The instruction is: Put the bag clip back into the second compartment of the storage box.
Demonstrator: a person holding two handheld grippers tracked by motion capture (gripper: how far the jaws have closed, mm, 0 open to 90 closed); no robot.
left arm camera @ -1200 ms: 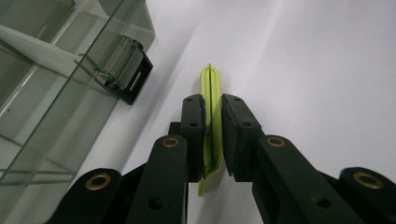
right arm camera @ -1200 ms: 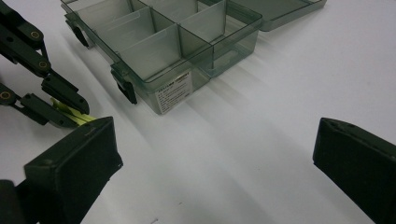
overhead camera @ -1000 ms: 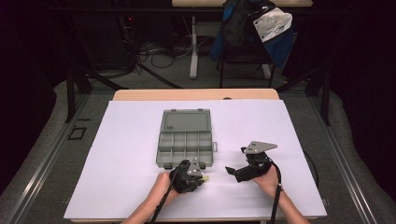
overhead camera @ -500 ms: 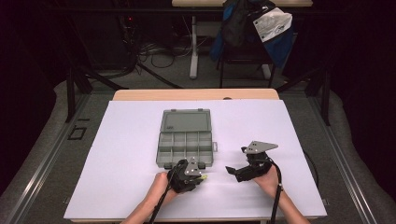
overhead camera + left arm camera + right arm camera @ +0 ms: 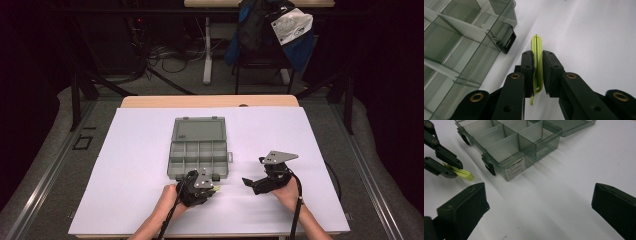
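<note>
A thin yellow-green plastic strip [image 5: 537, 45] stands on edge between the jaws of my left gripper [image 5: 537, 53], which is shut on it. Seen from above, that gripper [image 5: 211, 189] hovers just in front of the clear grey compartment box [image 5: 199, 152], near its right front latch [image 5: 505, 41]. The box's lid [image 5: 199, 130] lies open at the back and its compartments look empty. My right gripper [image 5: 254, 171] sits to the right of the box, its jaws spread wide with nothing between them. In the right gripper view [image 5: 539, 200], the strip [image 5: 464, 174] shows at the left.
White paper [image 5: 125, 165] covers the table, with free room left and right of the box. The wooden table edge [image 5: 210, 101] runs along the back. Beyond it are cables, stand legs and a chair with a bag [image 5: 270, 30].
The left gripper has edged slightly toward the near side with the strip still in it. The right gripper has stayed put.
</note>
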